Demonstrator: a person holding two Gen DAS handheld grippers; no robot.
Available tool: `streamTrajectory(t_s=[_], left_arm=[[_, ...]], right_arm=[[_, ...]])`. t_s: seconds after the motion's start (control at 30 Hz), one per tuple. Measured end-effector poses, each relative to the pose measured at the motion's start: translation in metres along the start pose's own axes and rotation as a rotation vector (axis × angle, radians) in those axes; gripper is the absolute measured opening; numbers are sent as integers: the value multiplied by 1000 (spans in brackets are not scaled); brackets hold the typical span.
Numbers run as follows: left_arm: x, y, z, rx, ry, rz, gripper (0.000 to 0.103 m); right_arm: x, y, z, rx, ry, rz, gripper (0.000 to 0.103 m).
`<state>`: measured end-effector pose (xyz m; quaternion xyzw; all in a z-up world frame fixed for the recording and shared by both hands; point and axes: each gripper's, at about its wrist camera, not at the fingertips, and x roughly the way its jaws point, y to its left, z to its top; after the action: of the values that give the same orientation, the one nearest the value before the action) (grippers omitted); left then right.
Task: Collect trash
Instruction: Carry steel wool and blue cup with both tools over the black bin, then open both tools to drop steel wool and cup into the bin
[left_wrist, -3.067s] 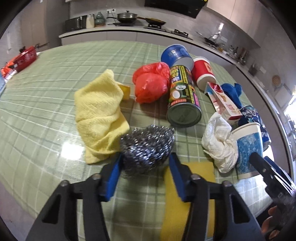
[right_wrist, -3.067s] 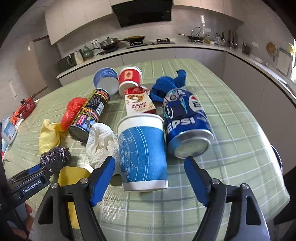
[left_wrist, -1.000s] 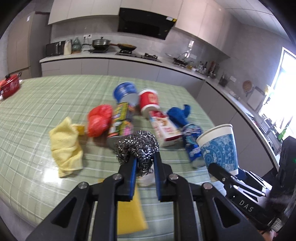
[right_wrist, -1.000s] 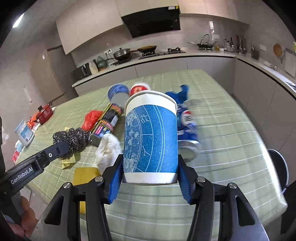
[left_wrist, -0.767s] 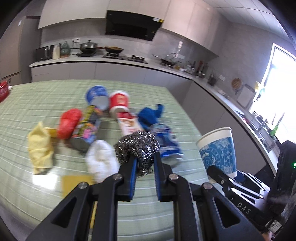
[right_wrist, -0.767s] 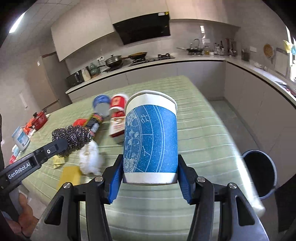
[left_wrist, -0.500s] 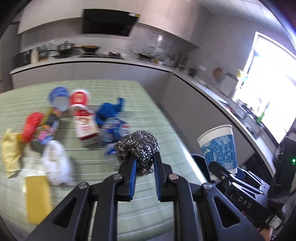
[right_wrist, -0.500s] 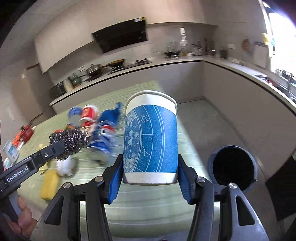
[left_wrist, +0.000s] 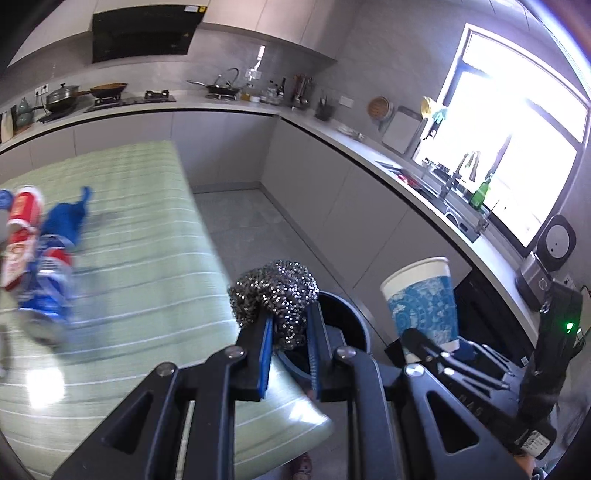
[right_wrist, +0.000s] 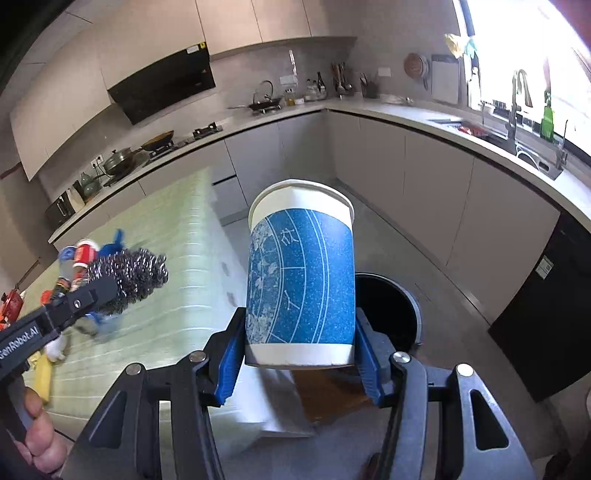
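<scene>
My left gripper (left_wrist: 290, 325) is shut on a steel wool scrubber (left_wrist: 275, 291), held in the air past the table's corner, over the near rim of a black round trash bin (left_wrist: 347, 325). My right gripper (right_wrist: 300, 354) is shut on an upright blue and white paper cup (right_wrist: 301, 280), held above the floor just left of the bin (right_wrist: 391, 314). The scrubber (right_wrist: 129, 275) and left gripper also show in the right wrist view, and the cup (left_wrist: 423, 302) in the left wrist view.
The green checked table (left_wrist: 140, 258) lies to the left with a Pepsi can (left_wrist: 48, 280), a blue cloth (left_wrist: 68, 218), a red cup (left_wrist: 24, 206) and other trash. Grey cabinets (right_wrist: 406, 184) line the walls. A black appliance (right_wrist: 546, 314) stands at the right.
Both grippers have swung right, away from the table, with the scrubber and the cup held. The trash bin has come into view below them.
</scene>
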<state>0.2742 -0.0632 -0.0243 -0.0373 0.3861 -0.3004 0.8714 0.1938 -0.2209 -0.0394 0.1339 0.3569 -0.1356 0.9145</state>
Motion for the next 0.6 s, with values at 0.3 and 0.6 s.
streamTrajectory(t_s=[0.3,0.6], left_arm=[[119,-65,-17,-99,116,86,18],[204,-61,-46,-202,264,160,26]], right_arm=[[90,-111,23,-95,136,89,56],[191,-152,8,-196,305,167,59]])
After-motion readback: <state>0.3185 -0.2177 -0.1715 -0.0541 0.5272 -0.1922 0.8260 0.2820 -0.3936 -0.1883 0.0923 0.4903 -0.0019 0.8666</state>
